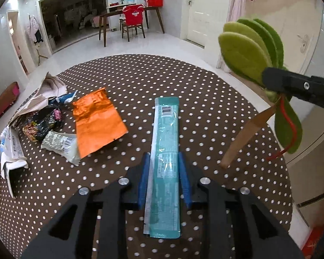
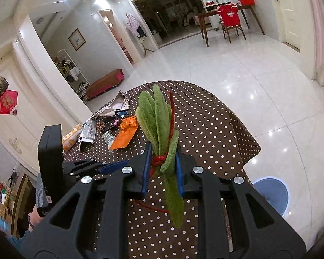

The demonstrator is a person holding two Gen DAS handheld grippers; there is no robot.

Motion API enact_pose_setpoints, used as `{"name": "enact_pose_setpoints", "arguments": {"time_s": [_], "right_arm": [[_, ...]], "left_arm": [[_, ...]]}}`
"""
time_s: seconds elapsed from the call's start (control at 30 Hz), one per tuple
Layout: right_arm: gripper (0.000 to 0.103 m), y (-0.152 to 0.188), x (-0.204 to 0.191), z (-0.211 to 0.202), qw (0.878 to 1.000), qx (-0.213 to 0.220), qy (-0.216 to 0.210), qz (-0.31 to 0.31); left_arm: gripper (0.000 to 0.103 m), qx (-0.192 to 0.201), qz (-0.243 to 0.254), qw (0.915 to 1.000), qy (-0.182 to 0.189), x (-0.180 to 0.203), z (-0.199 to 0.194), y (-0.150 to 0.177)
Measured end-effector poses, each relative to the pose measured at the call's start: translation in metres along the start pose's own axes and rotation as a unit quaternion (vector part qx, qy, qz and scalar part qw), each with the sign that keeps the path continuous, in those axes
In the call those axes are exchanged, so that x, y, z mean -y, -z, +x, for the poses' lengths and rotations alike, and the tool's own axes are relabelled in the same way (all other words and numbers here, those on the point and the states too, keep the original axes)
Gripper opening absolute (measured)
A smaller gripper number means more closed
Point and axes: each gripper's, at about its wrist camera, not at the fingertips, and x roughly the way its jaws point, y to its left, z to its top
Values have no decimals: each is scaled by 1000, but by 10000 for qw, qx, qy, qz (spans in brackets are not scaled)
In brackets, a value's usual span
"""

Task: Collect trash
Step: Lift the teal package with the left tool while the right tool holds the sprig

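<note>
i count two grippers: my left gripper (image 1: 164, 168) and my right gripper (image 2: 161, 164). one long teal wrapper (image 1: 165, 151). one bundle of green felt leaves (image 2: 159, 127), tied with one red cord (image 2: 158, 160) and carrying one brown paper tag (image 1: 246, 136). one orange foil bag (image 1: 97, 123), one silver wrapper (image 1: 60, 143), one black printed wrapper (image 1: 41, 125). one crumpled paper heap (image 1: 47, 92). one dotted tablecloth (image 1: 205, 99). on the floor, one blue bin (image 2: 272, 194).

My left black plastic two-finger gripper (image 1: 164, 172) and its right twin (image 2: 161, 166) carry blue ribbed finger pads (image 1: 143, 180). Round silver screws (image 1: 123, 181) stud their triangular-cutout linkages.
</note>
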Motion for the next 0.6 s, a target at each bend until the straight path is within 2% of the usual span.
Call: {"name": "enact_pose_setpoints", "arguments": {"time_s": [0.13,0.27,0.3,0.33,0.47,0.6], "right_arm": [[20,-1,4,-3,10000,29,41,-3],[20,-3,11,-7,9999,117,107,42],[20,-4,13,-8,9998,144,127,56],[20,-6,16,-11,9997,183,156,73],[20,-12,34,-23,9987,343,324,203],[20,-14,59,-33,9969,421,497,438]], "left_arm": [[26,25,-183,9996,190,-2,-4,2],[26,219,-291,9991,227,-1,-14,0],[24,270,-319,9988,240,-1,-18,0],[10,351,-352,9984,276,-1,-22,-2],[5,507,-402,9972,369,6,-32,-15],[2,381,-355,9980,369,16,-20,-21]]}}
